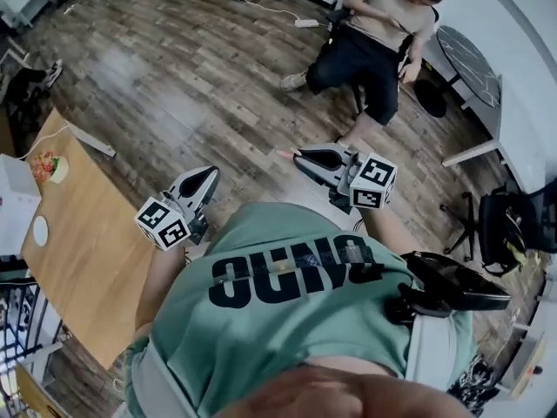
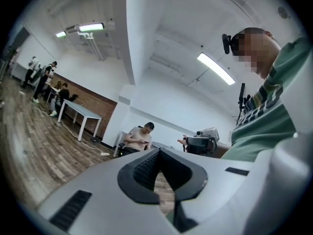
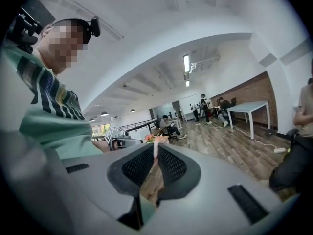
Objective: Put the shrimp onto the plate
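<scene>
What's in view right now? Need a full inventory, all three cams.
light wooden table: one, pale brown, left of head view
small round white plate: one, white, on the table near its left edge
orange-and-green food pile: one, at the table's far end, too small to identify
pink shrimp: one, pink, pinched at the right gripper's tips
seated person: one, beige top, dark shorts, top right
black office chair: one, black, right edge
wood-plank floor: grey-brown, under everything
left gripper: one, grey, jaws together, empty
right gripper: one, grey, shut on the shrimp
green shirt: one, on the wearer, bottom centre
</scene>
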A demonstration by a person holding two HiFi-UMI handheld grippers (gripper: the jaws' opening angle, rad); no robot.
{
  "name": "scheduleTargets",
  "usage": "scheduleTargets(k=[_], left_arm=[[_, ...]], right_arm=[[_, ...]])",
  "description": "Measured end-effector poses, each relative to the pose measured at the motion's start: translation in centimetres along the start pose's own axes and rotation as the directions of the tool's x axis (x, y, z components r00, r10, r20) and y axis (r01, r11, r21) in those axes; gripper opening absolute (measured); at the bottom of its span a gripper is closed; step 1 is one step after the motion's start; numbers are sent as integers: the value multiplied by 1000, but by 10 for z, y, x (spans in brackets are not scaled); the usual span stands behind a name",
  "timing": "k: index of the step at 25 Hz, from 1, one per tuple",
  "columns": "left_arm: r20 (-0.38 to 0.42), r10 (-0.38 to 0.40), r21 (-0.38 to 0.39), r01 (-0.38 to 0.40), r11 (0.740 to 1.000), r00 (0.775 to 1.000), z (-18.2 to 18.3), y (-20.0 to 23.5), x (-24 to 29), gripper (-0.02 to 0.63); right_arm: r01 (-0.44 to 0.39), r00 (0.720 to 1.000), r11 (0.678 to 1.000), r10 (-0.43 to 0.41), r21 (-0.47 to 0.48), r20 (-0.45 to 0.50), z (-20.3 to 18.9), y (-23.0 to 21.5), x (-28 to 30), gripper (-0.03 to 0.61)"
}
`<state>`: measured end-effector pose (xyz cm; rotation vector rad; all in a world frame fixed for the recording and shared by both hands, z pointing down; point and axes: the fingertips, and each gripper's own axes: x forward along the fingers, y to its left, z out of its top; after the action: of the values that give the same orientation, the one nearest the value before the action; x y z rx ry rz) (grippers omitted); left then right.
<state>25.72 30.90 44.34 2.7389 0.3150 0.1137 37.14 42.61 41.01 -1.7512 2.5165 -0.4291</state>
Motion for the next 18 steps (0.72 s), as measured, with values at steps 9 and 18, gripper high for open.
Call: scheduleTargets(k=[9, 18], left_arm=[[44, 192, 3, -192, 981, 980, 13, -8, 91, 6], [56, 347, -33, -345, 938, 936, 28, 37, 93, 6]], right_arm=[[-250, 968, 968, 250, -37, 2, 26, -104, -18, 35], [-363, 932, 932, 363, -6, -4, 33, -154, 25, 35]])
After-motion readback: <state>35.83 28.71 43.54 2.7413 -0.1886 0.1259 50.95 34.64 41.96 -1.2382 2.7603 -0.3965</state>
